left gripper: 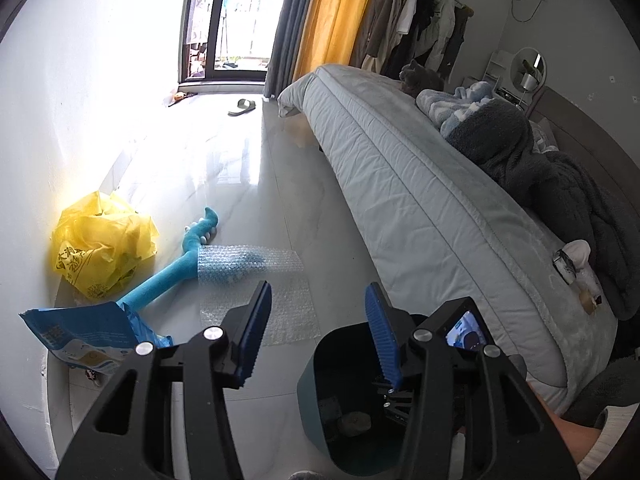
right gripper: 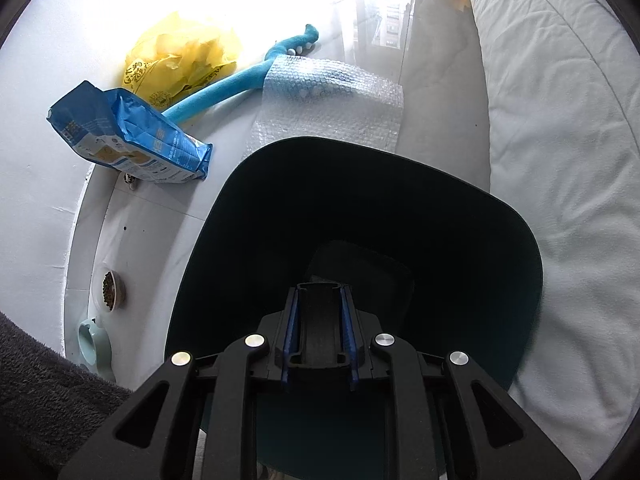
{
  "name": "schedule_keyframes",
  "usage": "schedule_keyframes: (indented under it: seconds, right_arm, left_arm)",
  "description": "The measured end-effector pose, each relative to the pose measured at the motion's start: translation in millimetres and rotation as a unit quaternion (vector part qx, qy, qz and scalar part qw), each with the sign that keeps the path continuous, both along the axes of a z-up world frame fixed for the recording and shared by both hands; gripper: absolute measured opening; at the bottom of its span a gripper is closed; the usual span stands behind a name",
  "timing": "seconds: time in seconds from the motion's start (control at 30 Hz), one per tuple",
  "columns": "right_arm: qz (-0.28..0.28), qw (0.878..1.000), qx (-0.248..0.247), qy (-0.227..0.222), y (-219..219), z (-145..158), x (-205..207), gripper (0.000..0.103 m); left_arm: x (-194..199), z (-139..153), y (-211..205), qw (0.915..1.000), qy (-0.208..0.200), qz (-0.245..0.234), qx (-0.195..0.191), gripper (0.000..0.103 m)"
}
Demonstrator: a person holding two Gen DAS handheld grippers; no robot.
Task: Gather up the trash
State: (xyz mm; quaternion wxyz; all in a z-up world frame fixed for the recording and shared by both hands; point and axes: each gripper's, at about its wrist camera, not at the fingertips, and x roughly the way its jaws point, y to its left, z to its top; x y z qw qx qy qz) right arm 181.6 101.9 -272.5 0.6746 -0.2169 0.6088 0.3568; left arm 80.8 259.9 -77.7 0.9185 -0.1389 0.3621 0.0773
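The dark bin (right gripper: 360,216) filled the lower middle of the right wrist view, beside the bed (right gripper: 560,120). The right gripper (right gripper: 320,336) hung over it, fingers nearly closed on a black strip (right gripper: 320,320). The left gripper (left gripper: 316,336) stood open, empty. Bubble wrap (left gripper: 248,268), a yellow bag (left gripper: 104,248) and a blue packet (left gripper: 80,332) lay at the left on the floor (left gripper: 260,184).

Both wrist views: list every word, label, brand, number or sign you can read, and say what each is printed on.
Nothing can be quoted with confidence.
Yellow plastic bag: dark printed characters and a round emblem, too crumpled and blurred to read.
Blue paper bag: white lettering on its side and a pale label panel, too small and blurred to read.
Small screen beside the left gripper: shows a picture only, no legible text.
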Motion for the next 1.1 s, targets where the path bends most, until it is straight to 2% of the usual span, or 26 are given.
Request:
schedule_keyframes:
  seconds: [0.07,0.1,0.27,0.3,0.37,0.47,0.57,0.77,0.87,1.0,1.1]
  right_arm:
    - [0.0,1.0,-0.001,0.0,0,0,-1,0.048]
    - [0.001,1.0,-0.003,-0.003,-1,0,-2,0.05]
    - [-0.007,1.0,-0.003,-0.009,-11,5,0,0.05]
    - [-0.01,1.0,-0.004,-0.01,-14,7,1,0.05]
    - [-0.013,1.0,-0.002,-0.015,-22,12,4,0.05]
    - [-0.024,0.999,0.004,-0.024,-31,22,9,0.05]
    - [-0.035,0.998,0.026,-0.035,-42,41,14,0.051]
    - [-0.058,0.993,0.083,-0.067,-71,86,26,0.058]
    - [-0.072,0.988,0.115,-0.077,-89,105,31,0.06]
    - [-0.076,0.982,0.136,-0.103,-111,130,33,0.06]
    - [-0.083,0.978,0.143,-0.123,-130,145,35,0.066]
  left_arm:
    - [-2,7,-2,0.9999,-0.01,-0.003,0.002,0.051]
    - [-3,11,-4,0.9999,-0.014,-0.006,0.004,0.051]
    - [-9,28,-21,0.9986,-0.031,-0.018,0.038,0.056]
    - [-9,32,-24,0.9984,-0.037,-0.019,0.038,0.056]
    - [-9,38,-28,0.998,-0.047,-0.024,0.034,0.065]
    - [-5,45,-31,0.9977,-0.059,-0.021,0.025,0.066]
    - [0,48,-37,0.998,-0.059,-0.019,0.013,0.074]
    - [10,52,-66,0.9968,-0.063,-0.042,0.027,0.075]
    - [10,57,-82,0.9943,-0.078,-0.047,0.055,0.075]
    - [14,61,-93,0.994,-0.086,-0.045,0.051,0.077]
    - [16,65,-105,0.9929,-0.097,-0.051,0.048,0.077]
